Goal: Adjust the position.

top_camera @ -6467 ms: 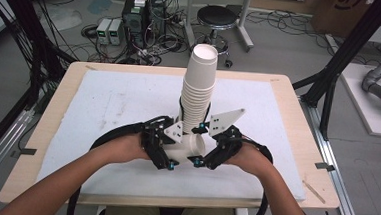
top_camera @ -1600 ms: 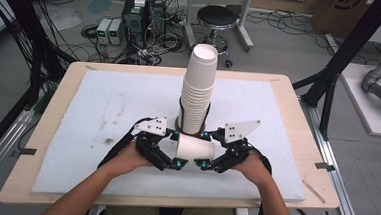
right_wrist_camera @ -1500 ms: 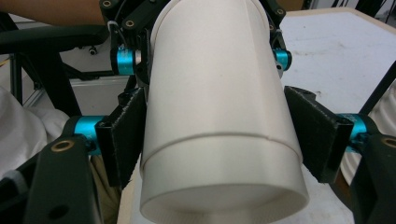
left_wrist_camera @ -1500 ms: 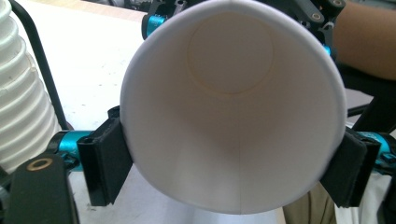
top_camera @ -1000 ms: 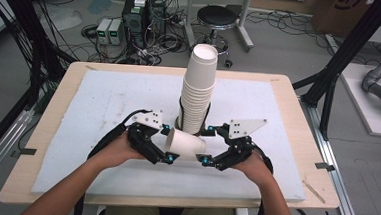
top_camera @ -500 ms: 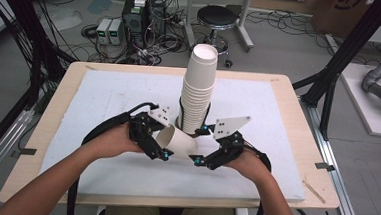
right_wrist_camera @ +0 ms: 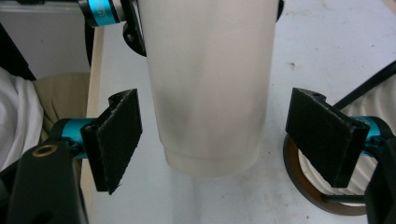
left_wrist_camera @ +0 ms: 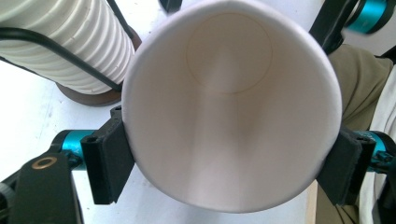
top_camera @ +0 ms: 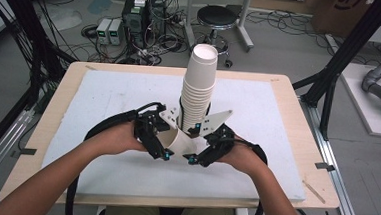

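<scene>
A single white paper cup (top_camera: 179, 142) lies on its side just above the white mat, in front of a tall stack of paper cups (top_camera: 198, 95). My left gripper (top_camera: 159, 141) is shut on the cup's rim. In the left gripper view the cup (left_wrist_camera: 231, 102) faces the camera with its mouth, and both pads (left_wrist_camera: 109, 158) press on its sides, left gripper (left_wrist_camera: 226, 161). My right gripper (top_camera: 201, 149) stands open at the cup's base end. In the right gripper view the cup (right_wrist_camera: 210, 84) sits between its pads (right_wrist_camera: 119, 135) with a gap on each side, right gripper (right_wrist_camera: 223, 135).
The stack stands on a dark round base (right_wrist_camera: 322, 191) close to my right gripper's far jaw. The white mat (top_camera: 104, 97) covers a wooden table (top_camera: 302, 124). Black cables (top_camera: 107, 127) trail from both grippers. A stool (top_camera: 216, 19) and electronics stand on the floor behind.
My left gripper has lifted the cup slightly and tipped it. The right gripper has slid left, closer around the cup's base. The stack has not moved.
</scene>
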`<state>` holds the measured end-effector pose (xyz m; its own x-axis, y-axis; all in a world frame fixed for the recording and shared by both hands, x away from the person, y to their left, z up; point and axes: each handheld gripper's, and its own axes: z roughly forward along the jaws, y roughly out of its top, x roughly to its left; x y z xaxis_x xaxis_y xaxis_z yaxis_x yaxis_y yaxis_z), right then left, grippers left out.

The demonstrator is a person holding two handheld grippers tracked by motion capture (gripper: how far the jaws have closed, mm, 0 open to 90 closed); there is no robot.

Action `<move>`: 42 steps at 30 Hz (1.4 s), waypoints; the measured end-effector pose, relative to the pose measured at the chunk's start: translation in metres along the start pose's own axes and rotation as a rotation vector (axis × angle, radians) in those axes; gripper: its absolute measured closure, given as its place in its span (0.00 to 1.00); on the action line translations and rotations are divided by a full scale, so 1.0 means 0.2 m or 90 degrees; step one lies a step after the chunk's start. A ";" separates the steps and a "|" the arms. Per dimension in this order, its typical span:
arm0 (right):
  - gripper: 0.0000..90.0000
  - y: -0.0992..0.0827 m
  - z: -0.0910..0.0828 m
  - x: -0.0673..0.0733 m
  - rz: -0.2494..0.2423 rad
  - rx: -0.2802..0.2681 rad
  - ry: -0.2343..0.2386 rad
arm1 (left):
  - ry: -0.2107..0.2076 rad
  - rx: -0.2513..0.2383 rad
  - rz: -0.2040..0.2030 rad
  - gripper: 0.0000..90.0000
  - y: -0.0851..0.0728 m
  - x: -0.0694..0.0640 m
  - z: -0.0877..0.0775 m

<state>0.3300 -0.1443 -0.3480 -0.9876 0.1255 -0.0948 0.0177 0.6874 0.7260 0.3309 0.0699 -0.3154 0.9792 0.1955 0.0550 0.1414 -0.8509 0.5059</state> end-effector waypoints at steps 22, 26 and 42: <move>0.29 0.04 0.15 0.03 -0.034 0.086 0.007 | 0.007 0.021 0.012 0.20 0.03 -0.03 0.04; 0.30 0.04 0.15 0.03 -0.032 0.089 0.009 | 0.007 0.015 0.011 0.20 0.02 -0.04 0.04; 0.30 0.01 0.10 0.02 -0.016 0.056 0.033 | -0.017 -0.102 0.005 0.17 -0.03 -0.04 0.02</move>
<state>0.3288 -0.1279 -0.3616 -0.9945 0.0725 -0.0750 0.0048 0.7501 0.6614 0.3235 0.0720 -0.3235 0.9841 0.1734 0.0378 0.1102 -0.7639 0.6359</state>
